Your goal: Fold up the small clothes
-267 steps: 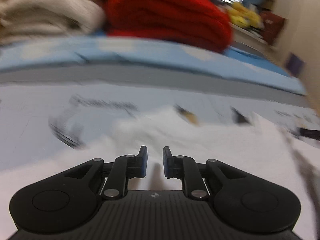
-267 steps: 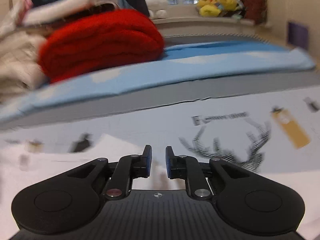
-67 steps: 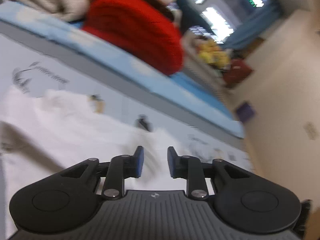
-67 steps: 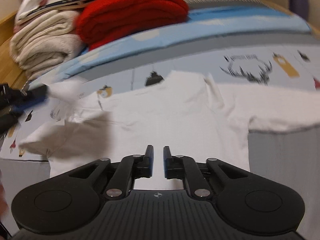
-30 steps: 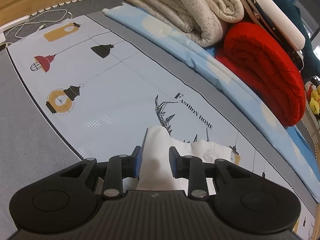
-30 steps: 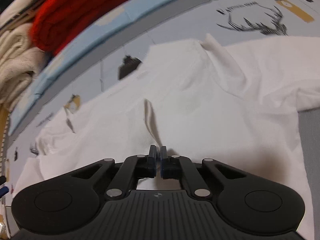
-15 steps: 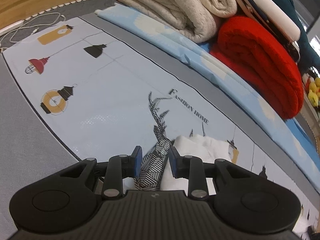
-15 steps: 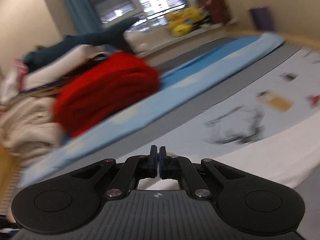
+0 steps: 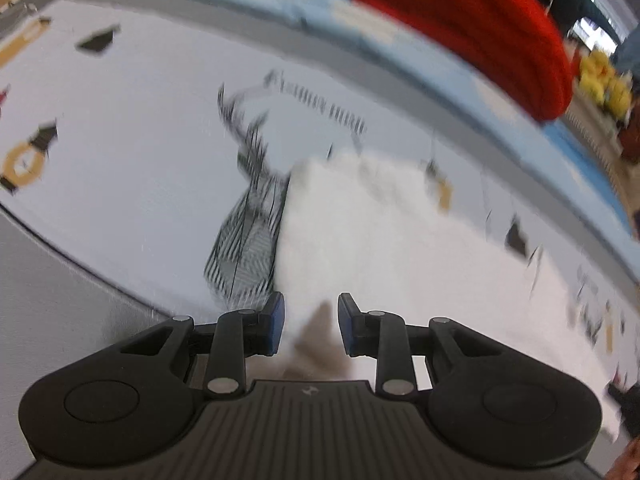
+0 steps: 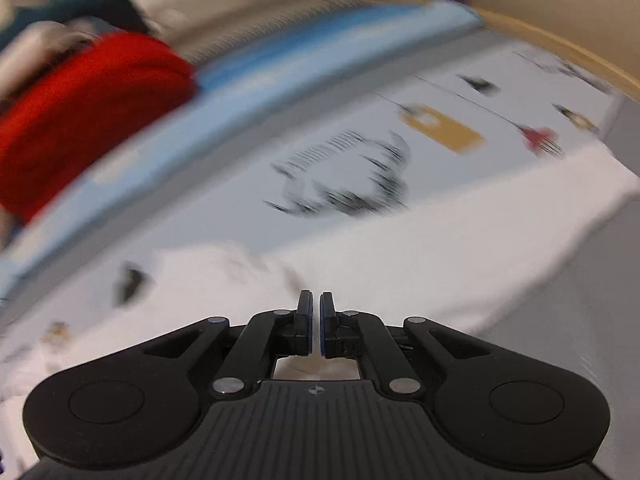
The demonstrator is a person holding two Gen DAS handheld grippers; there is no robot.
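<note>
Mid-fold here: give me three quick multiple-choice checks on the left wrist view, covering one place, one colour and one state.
1. Where does the red blanket lie relative to the garment?
A. Beyond it, at the upper right, on the blue cover
B. Under it
C. Between the jaws

2. What colour is the garment?
A. Yellow
B. White
C. Red

3. How do the jaws of the left gripper stand?
A. Pressed fully together
B. Out of view
C. Apart, with a gap

Answers:
1 A: the blanket sits far back on the blue strip, apart from the garment.
2 B: the cloth spread on the printed mat is plain white.
3 C: the blue pads stand clearly apart, and the white cloth shows through the gap.
</note>
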